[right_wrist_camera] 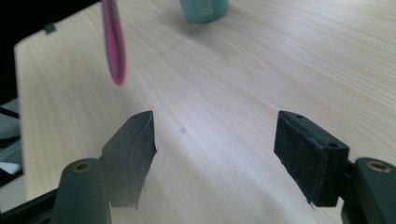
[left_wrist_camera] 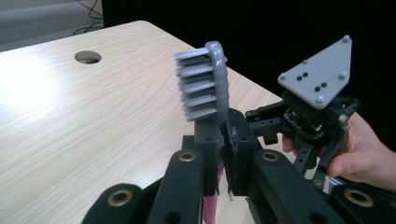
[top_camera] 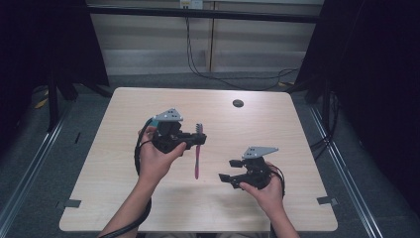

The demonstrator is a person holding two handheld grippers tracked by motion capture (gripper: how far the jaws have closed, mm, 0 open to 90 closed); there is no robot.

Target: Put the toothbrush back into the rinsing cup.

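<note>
The pale wooden bench (top_camera: 148,198) takes up most of the floor here, with a small round hole (top_camera: 238,103) near its far edge. Over its middle, the person's left hand (top_camera: 154,159) holds the left tongs (top_camera: 197,140) raised above the wood, their jaws clamped on the neck of a toothbrush (top_camera: 197,151) just below the head. The brush hangs upright — grey bristles (left_wrist_camera: 196,86) at the top, facing away from the right tongs in the left gripper view, pink handle (right_wrist_camera: 114,42) pointing down toward the bench without touching it. To the right and nearer the person, the right hand (top_camera: 267,191) carries the right tongs (top_camera: 227,169) low over the bench, well apart from the brush; their jaws stand wide — nothing between the two black pads (right_wrist_camera: 306,156) but bare wood. A teal cup (right_wrist_camera: 204,9) stands on the bench beyond the brush handle in the right gripper view.
</note>
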